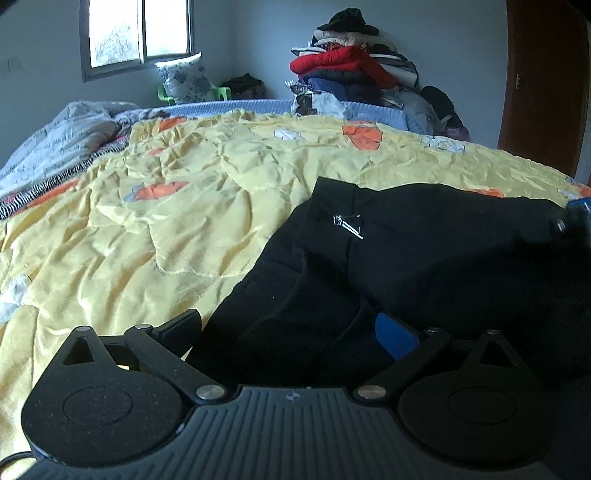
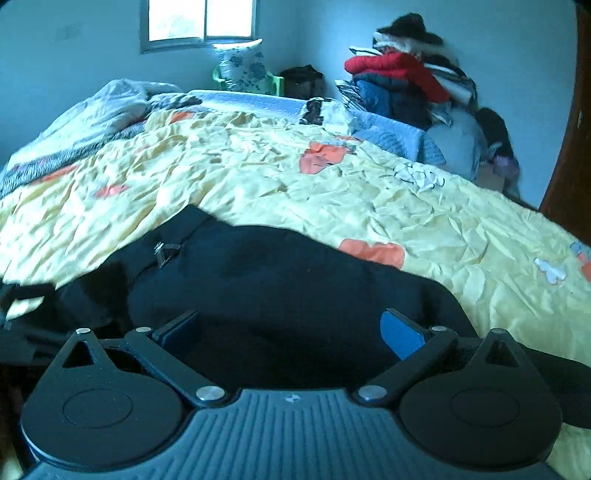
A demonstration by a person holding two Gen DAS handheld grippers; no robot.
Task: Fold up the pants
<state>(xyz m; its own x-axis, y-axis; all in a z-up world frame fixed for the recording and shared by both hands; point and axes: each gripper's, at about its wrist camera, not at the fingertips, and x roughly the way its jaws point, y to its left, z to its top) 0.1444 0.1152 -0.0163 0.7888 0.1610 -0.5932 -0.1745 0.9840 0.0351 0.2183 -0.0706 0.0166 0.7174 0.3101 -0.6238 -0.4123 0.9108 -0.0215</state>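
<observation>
Pants: black pants [image 1: 388, 258] lie bunched on the yellow quilt [image 1: 147, 206] of the bed, at its near edge; a small metal zipper pull [image 1: 347, 223] shows toward their far side.
Left hand-held gripper: the left hand-held gripper [image 1: 288, 332] stands wide, its fingers on either side of dark cloth at the pants' near left part. Whether the pads touch the cloth I cannot tell.
Right hand-held gripper: the right hand-held gripper [image 2: 291, 330] is also wide, low over the near right part of the pants [image 2: 280, 280], with cloth lying between its fingers.
Step in hand: judging from the spread fingers over the near hem of the heap, this looks like taking hold of the cloth at two places before a fold.
Doing it well: each side should pinch one edge only, not a clump of several layers. The two grips should sit on the same edge of the garment, so the cloth lifts flat. Lifting both together, level, would keep the fold line straight. The creases in the left part want pulling taut first.
Risk: black on black hides the layers, so a grip may catch a buried fold.
Background: a pile of clothes [image 1: 354, 70] at the bed's far right corner, a window [image 1: 136, 33] behind.
Writing: no brand, label or readable text shows on the pants or bedding; a small mark on each gripper body is too small to read.
</observation>
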